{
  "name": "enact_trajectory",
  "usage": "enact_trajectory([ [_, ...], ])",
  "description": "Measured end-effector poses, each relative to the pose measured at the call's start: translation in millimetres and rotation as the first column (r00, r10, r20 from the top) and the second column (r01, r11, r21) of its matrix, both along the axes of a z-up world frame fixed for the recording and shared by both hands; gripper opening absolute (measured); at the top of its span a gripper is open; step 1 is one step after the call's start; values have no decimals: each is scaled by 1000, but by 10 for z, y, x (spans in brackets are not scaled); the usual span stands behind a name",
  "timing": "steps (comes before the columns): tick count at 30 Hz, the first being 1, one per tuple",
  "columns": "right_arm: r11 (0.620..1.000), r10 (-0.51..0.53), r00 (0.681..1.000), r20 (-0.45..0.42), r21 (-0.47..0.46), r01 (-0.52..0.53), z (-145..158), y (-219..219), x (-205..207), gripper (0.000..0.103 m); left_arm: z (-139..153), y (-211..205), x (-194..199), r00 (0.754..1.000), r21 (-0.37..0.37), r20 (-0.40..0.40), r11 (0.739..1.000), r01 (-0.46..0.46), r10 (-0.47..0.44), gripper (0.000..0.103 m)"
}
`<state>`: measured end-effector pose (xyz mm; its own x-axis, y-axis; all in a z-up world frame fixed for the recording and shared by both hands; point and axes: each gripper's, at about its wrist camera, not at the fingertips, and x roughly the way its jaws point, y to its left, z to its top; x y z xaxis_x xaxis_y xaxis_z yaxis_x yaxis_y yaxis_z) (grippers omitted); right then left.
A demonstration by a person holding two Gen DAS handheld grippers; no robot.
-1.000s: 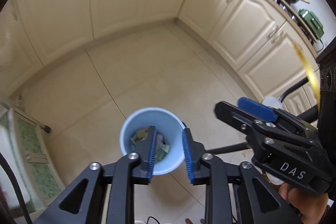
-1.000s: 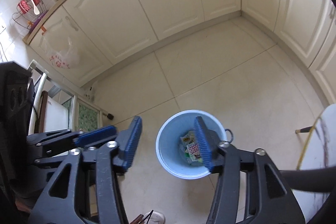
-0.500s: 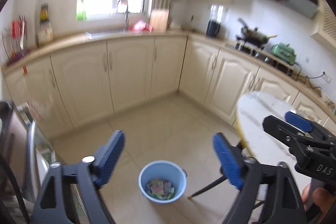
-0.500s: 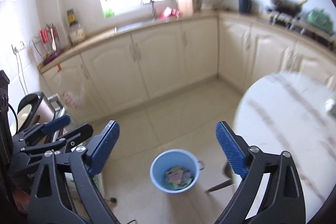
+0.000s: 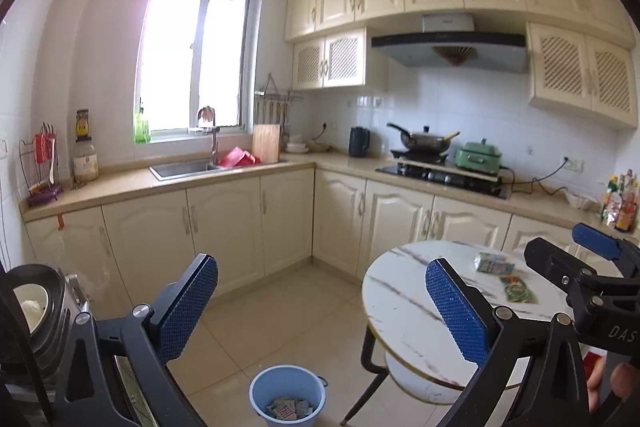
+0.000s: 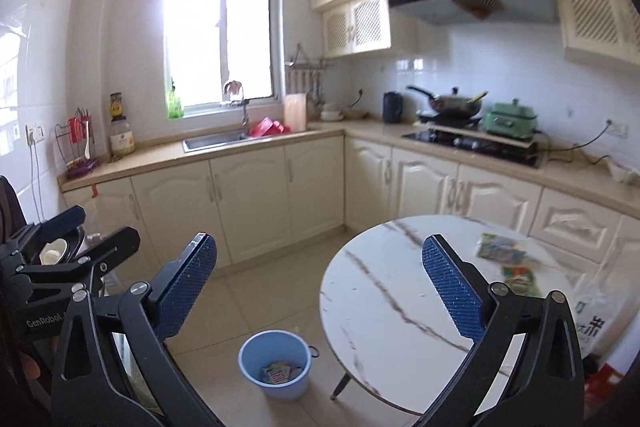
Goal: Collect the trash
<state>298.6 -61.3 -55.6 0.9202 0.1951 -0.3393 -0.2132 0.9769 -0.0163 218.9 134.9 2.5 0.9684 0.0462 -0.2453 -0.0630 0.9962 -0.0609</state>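
Observation:
A blue bucket stands on the tiled floor with several wrappers in its bottom; in the right wrist view the bucket sits low between the fingers. To its right a round marble table carries two wrappers, a pale one and a green one. The right wrist view shows them at the table's far side. My left gripper and right gripper hang side by side high above the bucket. Both have their jaws opening wide with nothing between them.
Cream cabinets line the back and right walls under a counter with a sink and a stove with a pan. An appliance stands close at the left. A white bag leans by the table.
Both grippers have risen from just over the bucket and tilted up, so the kitchen and table came into view. Both pairs of jaws have spread from partly closed to wide.

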Motion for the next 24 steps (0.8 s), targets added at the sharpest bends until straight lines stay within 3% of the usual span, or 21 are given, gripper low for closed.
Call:
enact_trajectory([
  [4, 999, -35, 998, 52, -5, 35, 215, -208, -371, 103, -149, -171, -812, 998, 5, 56, 1000, 23, -23, 102],
  [10, 996, -83, 987, 137, -11, 86, 455, -362, -817, 103, -387, -401, -1545, 989, 45, 137, 998, 44, -50, 102],
  [18, 992, -122, 978, 169, -4, 125, 540, -497, -1034, 103, -733, -651, -1956, 982, 71, 170, 995, 68, -79, 102],
  [24, 989, -146, 975, 170, 0, 148, 514, -570, -1034, 103, -784, -660, -2053, 983, 74, 164, 994, 74, -85, 102],
])
